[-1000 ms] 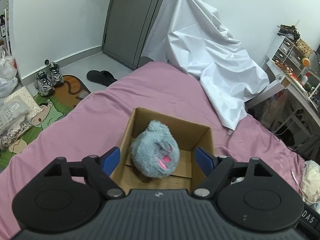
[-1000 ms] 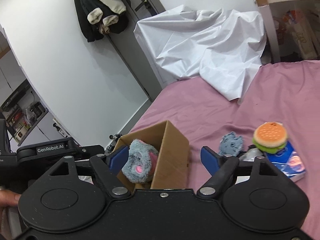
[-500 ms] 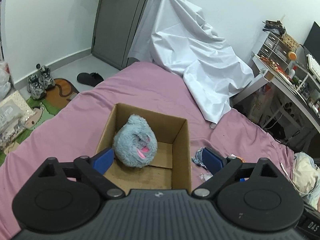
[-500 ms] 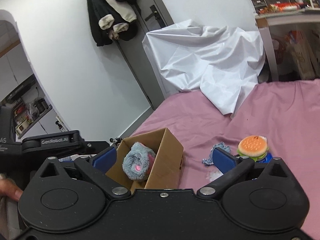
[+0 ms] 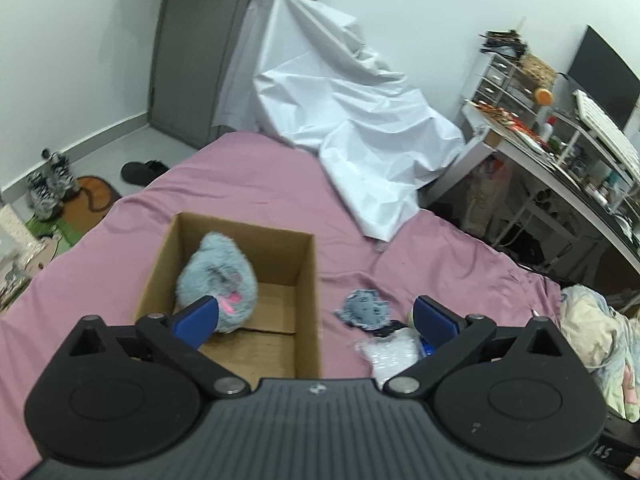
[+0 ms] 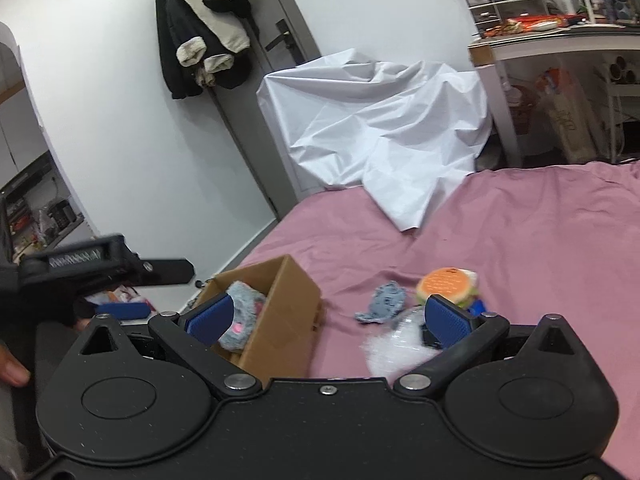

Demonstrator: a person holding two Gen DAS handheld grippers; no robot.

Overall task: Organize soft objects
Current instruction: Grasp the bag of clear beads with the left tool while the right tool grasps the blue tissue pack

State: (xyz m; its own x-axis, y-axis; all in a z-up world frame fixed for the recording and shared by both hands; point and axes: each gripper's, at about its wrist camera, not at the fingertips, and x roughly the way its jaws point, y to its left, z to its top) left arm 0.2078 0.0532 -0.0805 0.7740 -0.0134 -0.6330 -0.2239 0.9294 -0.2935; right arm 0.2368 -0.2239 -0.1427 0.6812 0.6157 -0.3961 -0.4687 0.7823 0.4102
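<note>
An open cardboard box (image 5: 306,280) (image 6: 288,312) sits on the pink bed. A fluffy grey plush (image 5: 218,276) (image 6: 244,308) with pink marks lies inside it. To the box's right lie a small blue-grey cloth toy (image 5: 365,307) (image 6: 385,300), a clear plastic bag (image 5: 390,354) (image 6: 394,346), and a burger plush (image 6: 444,282) on a blue packet. My left gripper (image 5: 316,316) is open and empty, above the box's near right edge. My right gripper (image 6: 328,316) is open and empty, held back from the box and toys.
A crumpled white sheet (image 5: 352,120) (image 6: 380,128) drapes over the bed's far end. A cluttered desk (image 5: 560,152) stands to the right, with bedding (image 5: 592,332) beside it. Shoes (image 5: 50,188), a slipper and a mat lie on the floor left. Coats (image 6: 204,28) hang on the door.
My left gripper has pulled back and shifted right, away from the plush now lying in the box. My right gripper has also drawn back and tilted up slightly.
</note>
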